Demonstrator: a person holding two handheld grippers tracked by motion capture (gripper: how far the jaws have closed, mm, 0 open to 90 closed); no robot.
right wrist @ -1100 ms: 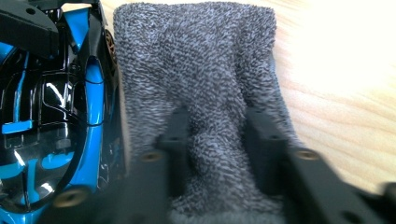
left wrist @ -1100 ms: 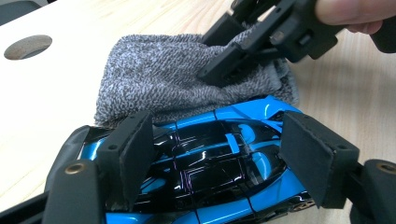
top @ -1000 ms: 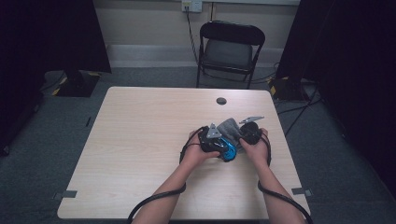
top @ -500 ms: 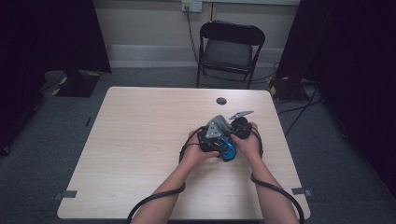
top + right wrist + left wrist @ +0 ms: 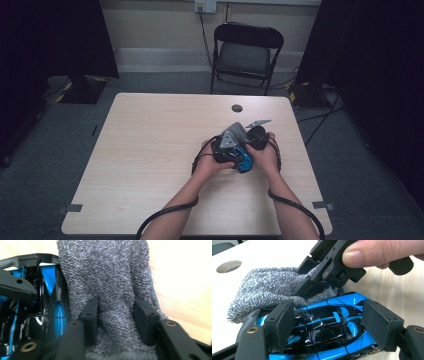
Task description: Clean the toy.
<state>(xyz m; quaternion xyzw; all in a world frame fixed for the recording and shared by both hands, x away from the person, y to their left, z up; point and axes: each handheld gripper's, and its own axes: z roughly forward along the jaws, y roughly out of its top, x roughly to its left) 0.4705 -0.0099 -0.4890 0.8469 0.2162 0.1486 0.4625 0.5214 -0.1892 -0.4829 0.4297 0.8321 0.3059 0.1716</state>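
One blue and black toy car (image 5: pixel 322 332) was sat on the worktop (image 5: pixel 150 150) toward its right side, right in front of the person, and it was caught between the two pads of the left gripper (image 5: pixel 329 327). Those jaws were fairly wide, one pad against each side of the car body, so the car was being held in place. One grey knitted cloth (image 5: pixel 110 290) was bunched up against the car, partly draped on it and partly lying on the wood beside it. The right gripper (image 5: pixel 116 322) was clamped on a fold of that cloth, jaws narrowed with the fabric pinched between the two pads. In the left gripper view the right gripper (image 5: pixel 329 270) was seen coming down onto the cloth (image 5: pixel 267 295) just above the car, with a thumb (image 5: pixel 382 252) pressed on its body.

From the high view, two hands were counted, left hand (image 5: pixel 212 160) and right hand (image 5: pixel 265 155), close together around the car (image 5: pixel 243 161). One small dark round spot (image 5: pixel 237 108) was seen on the worktop farther back, well apart from the hands. One black folding chair (image 5: pixel 247 52) was stood behind the worktop, near the wall.
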